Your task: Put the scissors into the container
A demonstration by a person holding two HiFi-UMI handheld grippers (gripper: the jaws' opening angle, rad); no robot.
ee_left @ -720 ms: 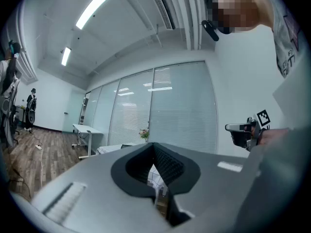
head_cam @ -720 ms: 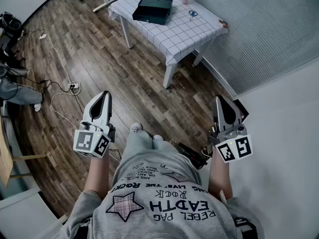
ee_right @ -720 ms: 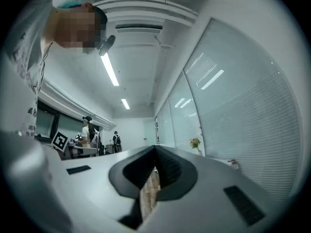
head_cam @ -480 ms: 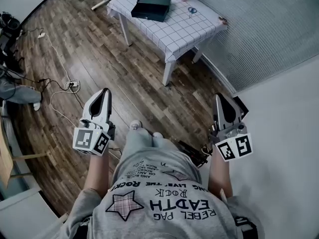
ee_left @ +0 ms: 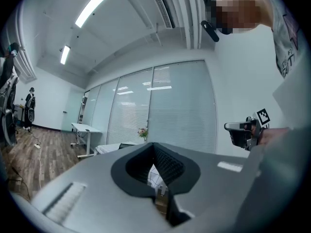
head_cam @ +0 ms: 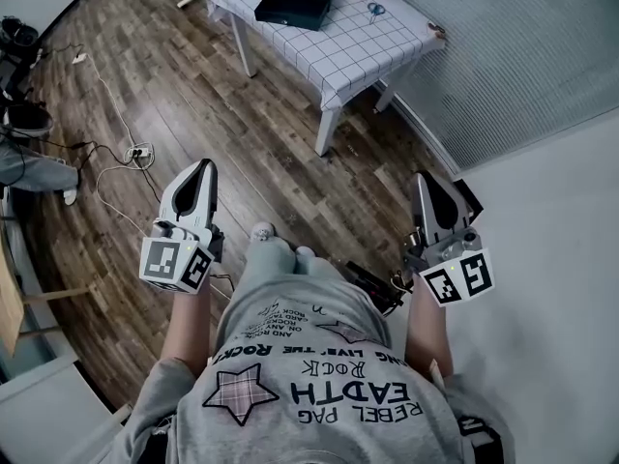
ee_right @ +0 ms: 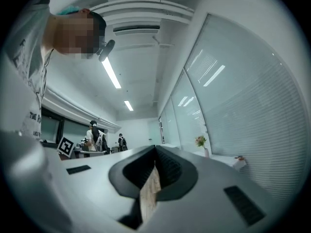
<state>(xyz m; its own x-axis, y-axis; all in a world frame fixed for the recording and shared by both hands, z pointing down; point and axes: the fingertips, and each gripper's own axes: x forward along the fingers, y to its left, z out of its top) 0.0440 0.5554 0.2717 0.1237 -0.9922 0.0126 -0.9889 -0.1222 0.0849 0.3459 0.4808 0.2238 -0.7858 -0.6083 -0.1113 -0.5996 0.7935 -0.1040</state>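
Scissors (head_cam: 375, 10) on table (head_cam: 360, 54) near container (head_cam: 295, 0); L gripper (head_cam: 205, 166) & R gripper (head_cam: 421, 177) both closed, empty

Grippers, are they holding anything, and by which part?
Nothing. The left gripper and right gripper are both shut and empty; the scissors lie far off on the table.

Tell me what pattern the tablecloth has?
The tablecloth is white with a dark grid, clearest in head view.
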